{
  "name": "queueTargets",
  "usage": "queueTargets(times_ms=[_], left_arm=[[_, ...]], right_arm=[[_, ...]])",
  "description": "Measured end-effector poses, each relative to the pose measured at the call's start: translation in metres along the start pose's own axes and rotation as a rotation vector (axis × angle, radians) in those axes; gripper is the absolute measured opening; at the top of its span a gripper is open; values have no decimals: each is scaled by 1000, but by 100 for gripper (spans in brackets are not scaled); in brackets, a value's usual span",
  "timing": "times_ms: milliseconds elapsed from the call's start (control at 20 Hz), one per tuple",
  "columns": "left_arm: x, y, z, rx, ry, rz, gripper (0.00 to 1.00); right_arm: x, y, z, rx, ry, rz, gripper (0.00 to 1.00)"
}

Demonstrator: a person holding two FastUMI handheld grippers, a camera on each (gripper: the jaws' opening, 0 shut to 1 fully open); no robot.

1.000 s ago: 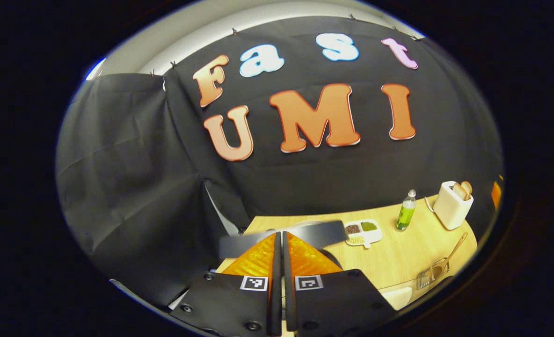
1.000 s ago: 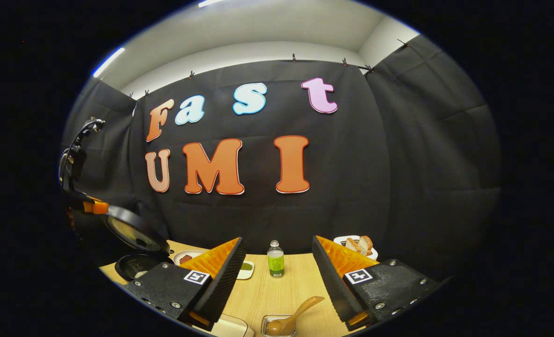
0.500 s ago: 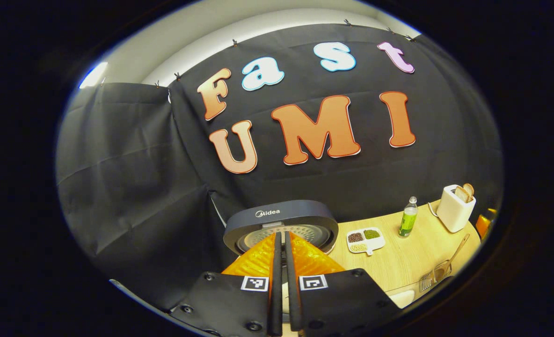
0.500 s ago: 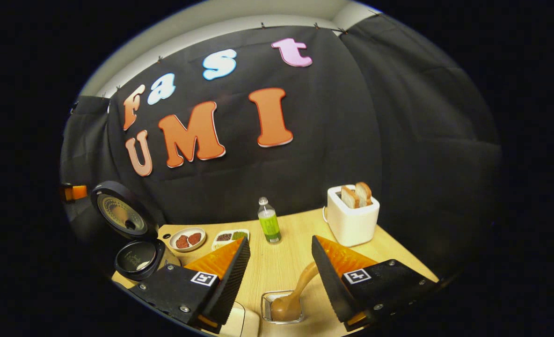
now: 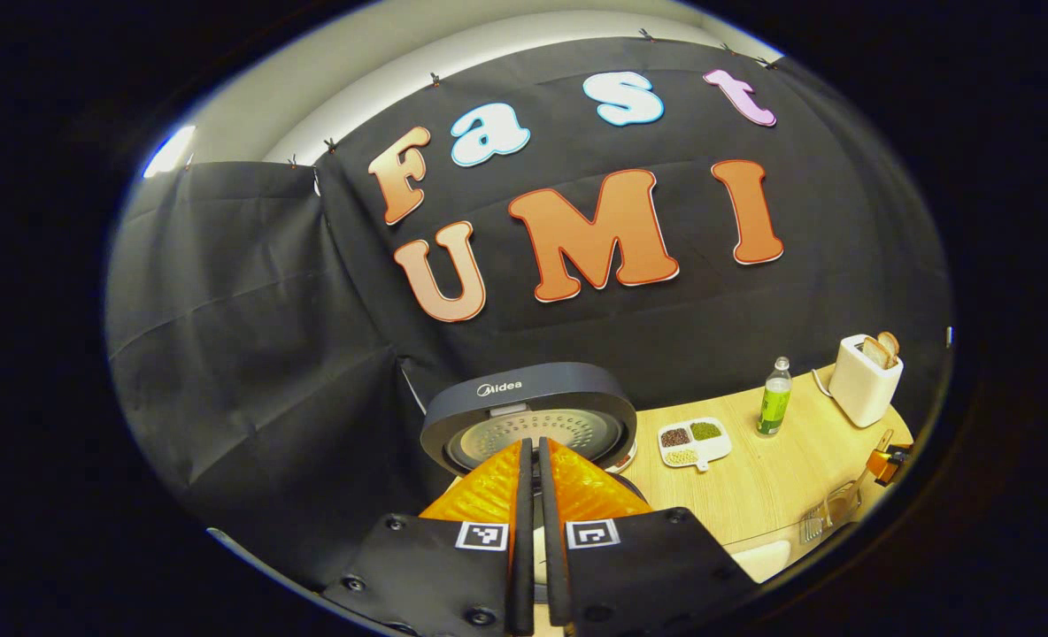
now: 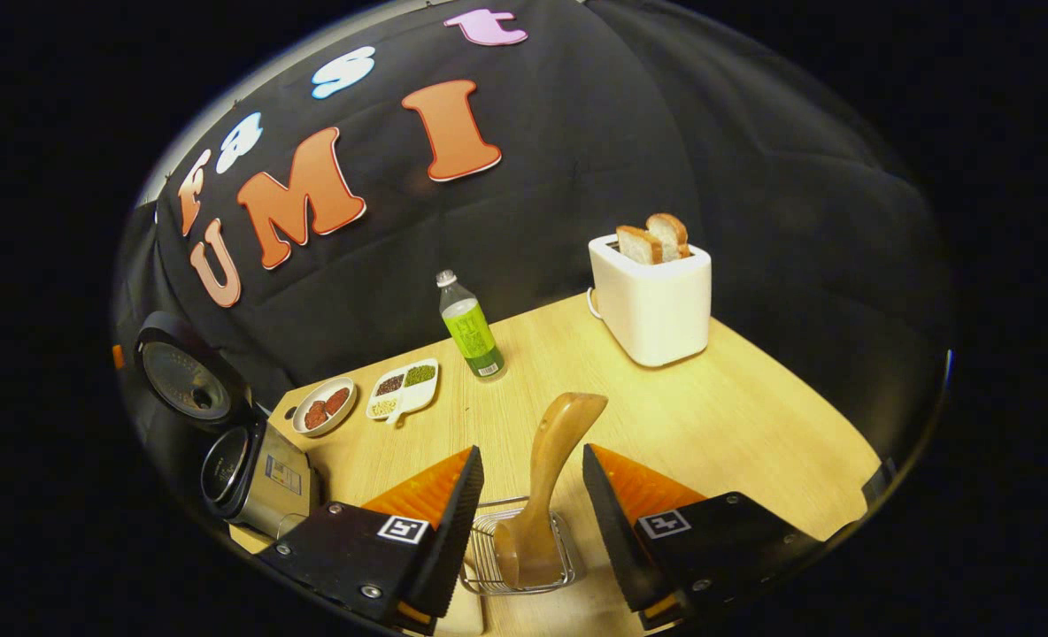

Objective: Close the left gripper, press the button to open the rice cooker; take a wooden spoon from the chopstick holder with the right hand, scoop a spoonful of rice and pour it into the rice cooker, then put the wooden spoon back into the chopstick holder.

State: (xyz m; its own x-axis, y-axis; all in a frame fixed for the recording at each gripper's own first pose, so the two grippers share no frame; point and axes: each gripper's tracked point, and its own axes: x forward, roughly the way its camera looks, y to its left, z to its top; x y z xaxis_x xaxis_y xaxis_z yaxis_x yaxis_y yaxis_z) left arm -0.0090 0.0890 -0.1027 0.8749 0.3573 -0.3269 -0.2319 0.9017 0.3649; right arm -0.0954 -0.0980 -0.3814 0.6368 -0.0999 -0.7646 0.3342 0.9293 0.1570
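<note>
Dark round rice cooker lid [image 5: 528, 402] raised, "Midea" legible. Left gripper [image 5: 532, 495] fingers together. Right gripper [image 6: 528, 482] fingers apart, flanking curved wooden spoon [image 6: 549, 478] in wire chopstick holder [image 6: 515, 559] at worktop [image 6: 736, 425] near edge.

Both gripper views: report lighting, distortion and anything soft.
Left gripper view: sharp centre, a ceiling light glares at upper left, fisheye bends the table edge, and the chopstick holder blurs near the rim. Right gripper view: even light, crisp wooden spoon and toaster, dim rice cooker.
</note>
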Motion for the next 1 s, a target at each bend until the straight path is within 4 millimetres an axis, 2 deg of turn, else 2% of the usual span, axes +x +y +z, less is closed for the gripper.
queueTargets(times_ms=[150,250,300,450,700,900,1000], left_arm=[[0,-2,-4,3,17,2,10],[0,-1,-8,7,25,6,10],[-1,-1,-9,8,29,6,10],[-1,-3,-11,13,35,7,10],[1,-1,-15,9,47,11,10],[2,0,-20,14,57,14,10],[2,-2,-21,15,60,8,10]], right_arm=[[14,-7,-11,21,36,-17,60],[18,-9,-15,15,47,-29,48],[19,-9,-18,7,54,-33,39],[19,-9,-18,26,69,-42,20],[12,-13,-20,71,62,-87,14],[-5,-13,-18,54,9,-113,14],[-14,-7,-19,15,-23,-112,12]])
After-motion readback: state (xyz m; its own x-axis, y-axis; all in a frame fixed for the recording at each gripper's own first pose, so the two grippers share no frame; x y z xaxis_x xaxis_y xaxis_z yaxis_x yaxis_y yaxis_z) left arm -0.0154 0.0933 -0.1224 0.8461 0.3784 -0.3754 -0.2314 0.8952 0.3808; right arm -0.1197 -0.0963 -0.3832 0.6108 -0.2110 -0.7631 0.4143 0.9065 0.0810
